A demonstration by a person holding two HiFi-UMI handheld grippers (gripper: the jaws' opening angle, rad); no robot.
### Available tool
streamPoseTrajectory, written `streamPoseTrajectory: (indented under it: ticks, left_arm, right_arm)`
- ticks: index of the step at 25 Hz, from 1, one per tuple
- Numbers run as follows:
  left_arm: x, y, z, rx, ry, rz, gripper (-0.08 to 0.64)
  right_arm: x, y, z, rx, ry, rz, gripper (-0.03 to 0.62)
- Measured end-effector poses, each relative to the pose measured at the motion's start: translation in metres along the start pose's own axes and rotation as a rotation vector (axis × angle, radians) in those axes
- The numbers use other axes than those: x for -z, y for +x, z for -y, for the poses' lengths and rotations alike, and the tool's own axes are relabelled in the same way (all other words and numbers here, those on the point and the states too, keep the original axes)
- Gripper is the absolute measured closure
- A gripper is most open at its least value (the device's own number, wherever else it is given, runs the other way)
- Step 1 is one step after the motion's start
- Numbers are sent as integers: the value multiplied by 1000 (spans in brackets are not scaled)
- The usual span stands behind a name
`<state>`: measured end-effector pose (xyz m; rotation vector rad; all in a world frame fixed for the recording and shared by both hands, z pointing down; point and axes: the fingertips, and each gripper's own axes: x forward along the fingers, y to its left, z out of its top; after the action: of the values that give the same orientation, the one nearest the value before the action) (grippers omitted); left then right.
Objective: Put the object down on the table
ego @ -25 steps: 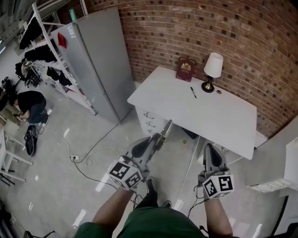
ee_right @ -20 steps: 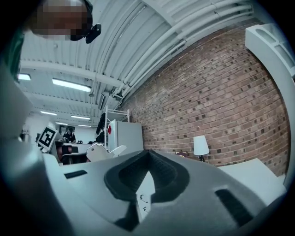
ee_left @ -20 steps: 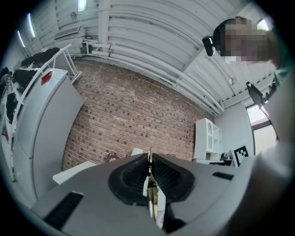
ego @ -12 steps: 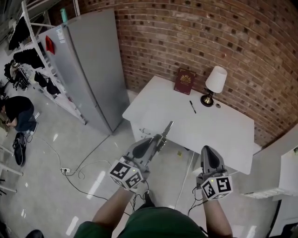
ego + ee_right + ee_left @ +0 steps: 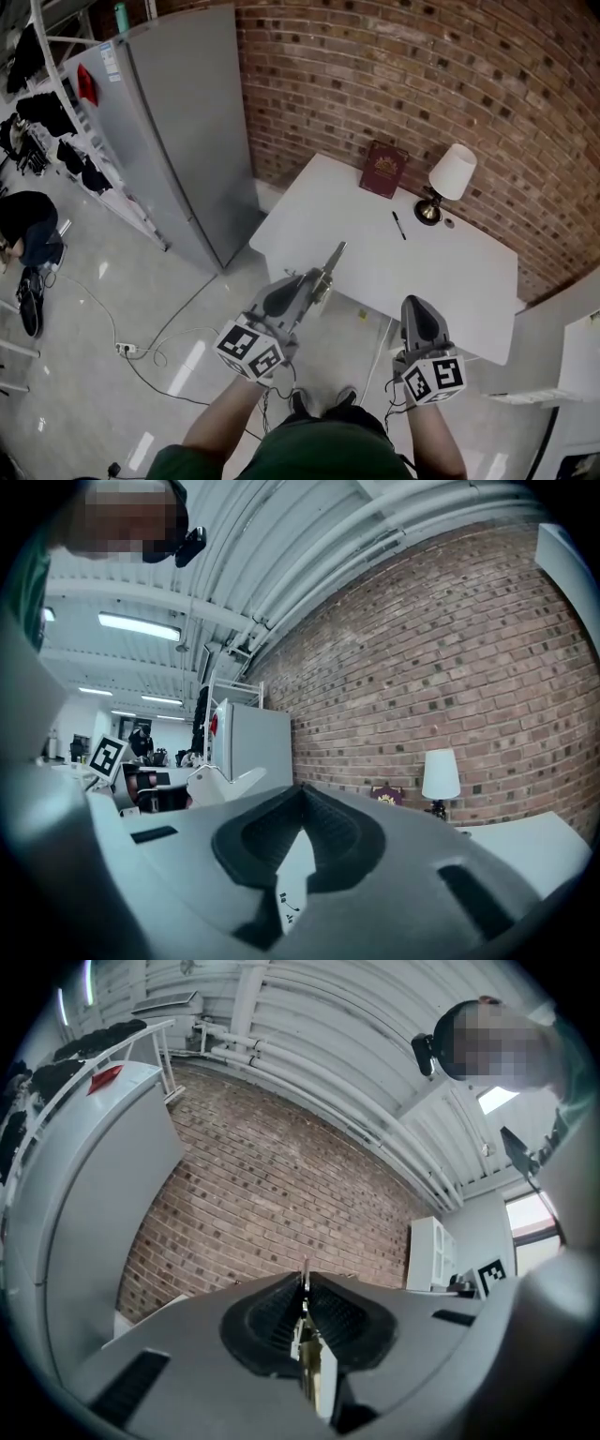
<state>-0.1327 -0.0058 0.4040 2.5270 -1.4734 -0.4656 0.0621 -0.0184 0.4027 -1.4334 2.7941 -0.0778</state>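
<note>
In the head view my left gripper (image 5: 314, 278) is shut on a slender metal tool (image 5: 330, 260). The tool sticks out forward, and its tip reaches over the near edge of the white table (image 5: 441, 281). The left gripper view shows the tool (image 5: 306, 1327) pinched edge-on between the closed jaws of the left gripper (image 5: 305, 1283). My right gripper (image 5: 419, 304) hangs shut and empty in front of the table's near right side. In its own view the right gripper (image 5: 302, 789) has its tips together and nothing between them.
On the table's far side stand a dark red book (image 5: 384, 169), a white-shaded lamp (image 5: 455, 178) and a black pen (image 5: 399, 225). A tall grey cabinet (image 5: 178, 122) stands left of the table against the brick wall. Cables (image 5: 159, 337) lie on the floor. A person (image 5: 23, 220) crouches far left.
The person has stepped toward the table. Both grippers are now nearer its front edge, and the tool's tip has come over it. Neither grip has changed.
</note>
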Motion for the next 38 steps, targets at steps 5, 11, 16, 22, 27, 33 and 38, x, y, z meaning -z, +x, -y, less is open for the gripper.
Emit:
streamPoseTrajectory:
  ticks: [5, 11, 16, 22, 27, 33, 38]
  left_arm:
    - [11, 18, -24, -20, -13, -20, 537]
    - [19, 44, -45, -68, 12, -49, 537]
    - [28, 90, -63, -116, 28, -67, 537]
    - [56, 151, -74, -143, 44, -138, 537]
    - [82, 196, -86, -162, 65, -182, 537]
    - [111, 235, -100, -139, 72, -251, 537]
    - [136, 260, -117, -72, 77, -315, 537]
  right_arm:
    - [16, 31, 7, -17, 23, -32, 591]
    - [25, 81, 23, -87, 51, -25, 591]
    - [12, 123, 51, -152, 39, 9, 591]
    - [29, 149, 117, -135, 125, -24, 591]
    - [30, 165, 159, -134, 137, -21, 591]
    - [32, 178, 194, -92, 149, -29, 591]
    - [38, 191, 209, -31, 150, -42, 591]
